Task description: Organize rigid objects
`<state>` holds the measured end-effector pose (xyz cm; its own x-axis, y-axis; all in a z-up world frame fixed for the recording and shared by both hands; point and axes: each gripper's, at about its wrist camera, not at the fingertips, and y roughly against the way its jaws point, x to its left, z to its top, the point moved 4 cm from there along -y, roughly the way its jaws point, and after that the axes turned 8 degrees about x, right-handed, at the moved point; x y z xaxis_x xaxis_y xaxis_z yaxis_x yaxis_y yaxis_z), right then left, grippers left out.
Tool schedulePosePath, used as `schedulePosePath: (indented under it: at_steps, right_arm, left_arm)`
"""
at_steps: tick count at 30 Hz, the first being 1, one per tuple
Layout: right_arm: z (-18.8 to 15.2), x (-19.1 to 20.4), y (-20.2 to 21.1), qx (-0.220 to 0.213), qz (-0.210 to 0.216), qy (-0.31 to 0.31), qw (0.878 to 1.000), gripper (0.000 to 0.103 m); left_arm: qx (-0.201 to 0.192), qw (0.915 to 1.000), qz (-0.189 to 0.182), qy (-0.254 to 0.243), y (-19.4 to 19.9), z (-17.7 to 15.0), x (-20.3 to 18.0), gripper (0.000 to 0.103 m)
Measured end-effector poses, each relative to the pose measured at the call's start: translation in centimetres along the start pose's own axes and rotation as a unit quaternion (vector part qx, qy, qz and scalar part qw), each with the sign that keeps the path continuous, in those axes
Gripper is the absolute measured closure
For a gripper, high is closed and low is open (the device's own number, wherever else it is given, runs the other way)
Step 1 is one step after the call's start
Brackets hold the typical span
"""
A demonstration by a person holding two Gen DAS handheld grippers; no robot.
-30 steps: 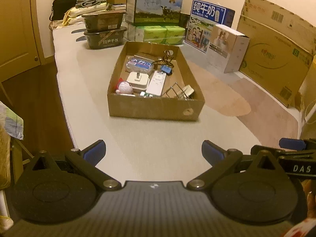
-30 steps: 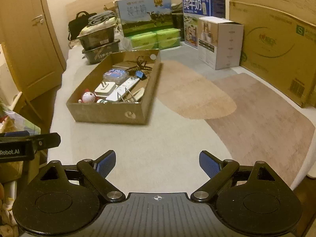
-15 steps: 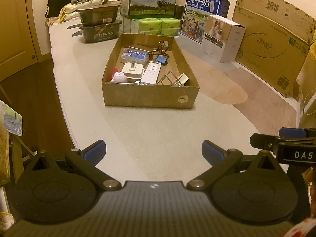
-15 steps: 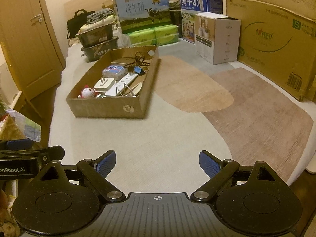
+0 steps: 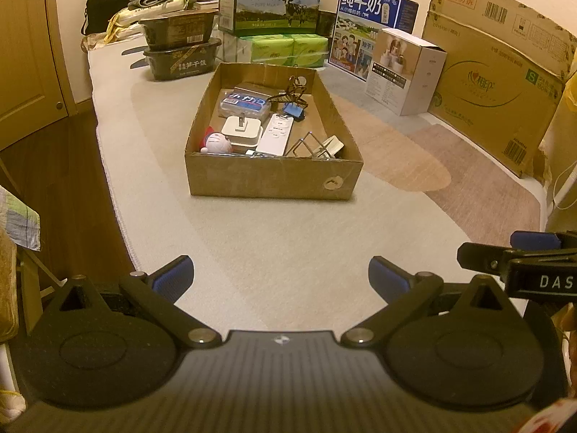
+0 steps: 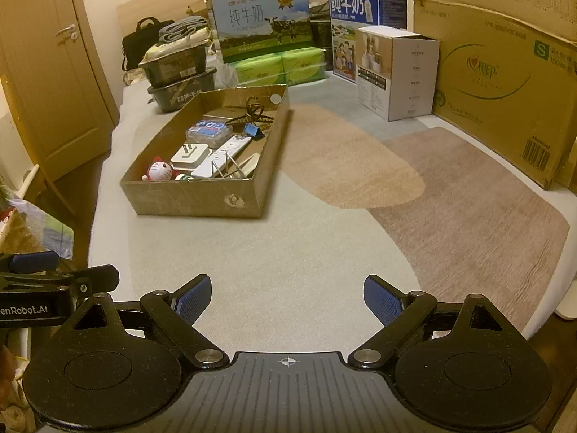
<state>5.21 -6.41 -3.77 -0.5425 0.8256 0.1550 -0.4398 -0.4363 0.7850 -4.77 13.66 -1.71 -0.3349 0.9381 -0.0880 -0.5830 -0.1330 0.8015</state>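
A shallow cardboard box sits on the pale mat. It holds a white charger, a white remote, a Doraemon toy, a blue-labelled pack, a blue binder clip, a dark hair claw and a wire stand. My left gripper is open and empty, well short of the box. My right gripper is open and empty, to the right of the left one and also short of the box.
Milk cartons, green tissue packs, stacked dark food trays, a white carton and a big cardboard box line the back and right. A wooden door and bare floor lie left.
Both grippers have drawn back a little from the cardboard box and tilted up; the box looks slightly farther away. Both stay open and empty.
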Motion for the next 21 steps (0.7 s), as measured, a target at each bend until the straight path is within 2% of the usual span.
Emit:
schedulePosePath:
  at_steps: [21]
  right_arm:
    - [0.04,0.32,0.33,-0.002,0.001,0.002,1.000,0.012]
  left_arm:
    - [-0.010,0.9999,0.000,-0.005,0.19,0.29,0.00,0.000]
